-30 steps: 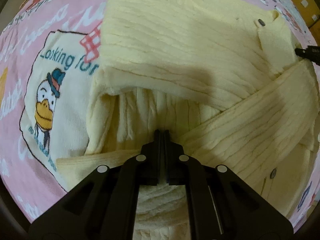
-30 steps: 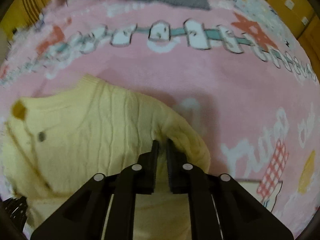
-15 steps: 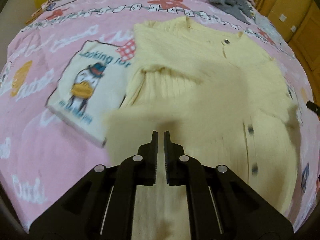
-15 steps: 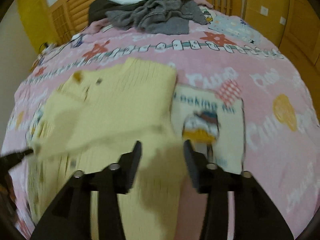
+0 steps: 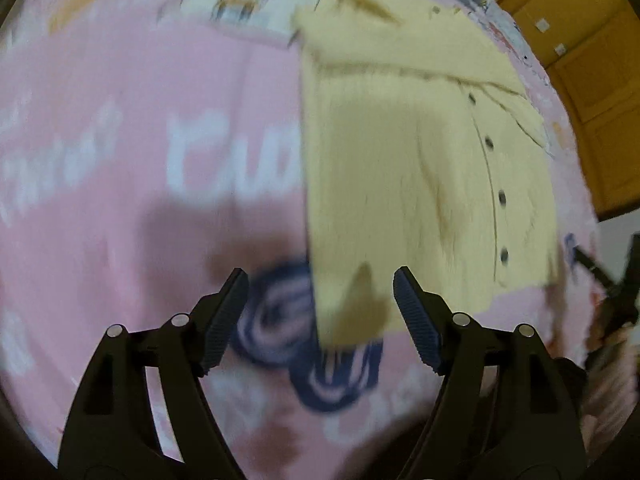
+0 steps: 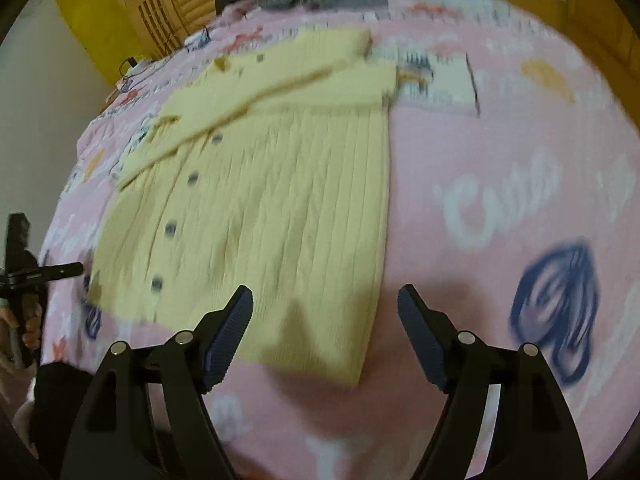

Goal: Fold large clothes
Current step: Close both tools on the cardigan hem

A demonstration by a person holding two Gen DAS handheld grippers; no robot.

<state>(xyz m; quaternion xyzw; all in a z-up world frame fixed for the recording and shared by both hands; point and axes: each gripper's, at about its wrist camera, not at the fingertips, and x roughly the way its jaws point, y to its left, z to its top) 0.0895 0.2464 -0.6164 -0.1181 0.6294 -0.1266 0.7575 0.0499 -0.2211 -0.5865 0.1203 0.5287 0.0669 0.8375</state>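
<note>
Both tools have just released the yellow cardigan (image 6: 280, 184), which now lies flat at frame centre on the pink bed (image 6: 500, 152). Left tool (image 5: 320, 304) and right tool (image 6: 324, 320) have just been opening; both stand wide and empty. Bedspread lettering is too blurred to read.

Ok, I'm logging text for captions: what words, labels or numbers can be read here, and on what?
"Cut": white letters on the bedspread, maybe "Cute"; blurred.
White panel: print too blurred to read.
Other bedspread lettering: too blurred to read.
Cardigan: none.
</note>
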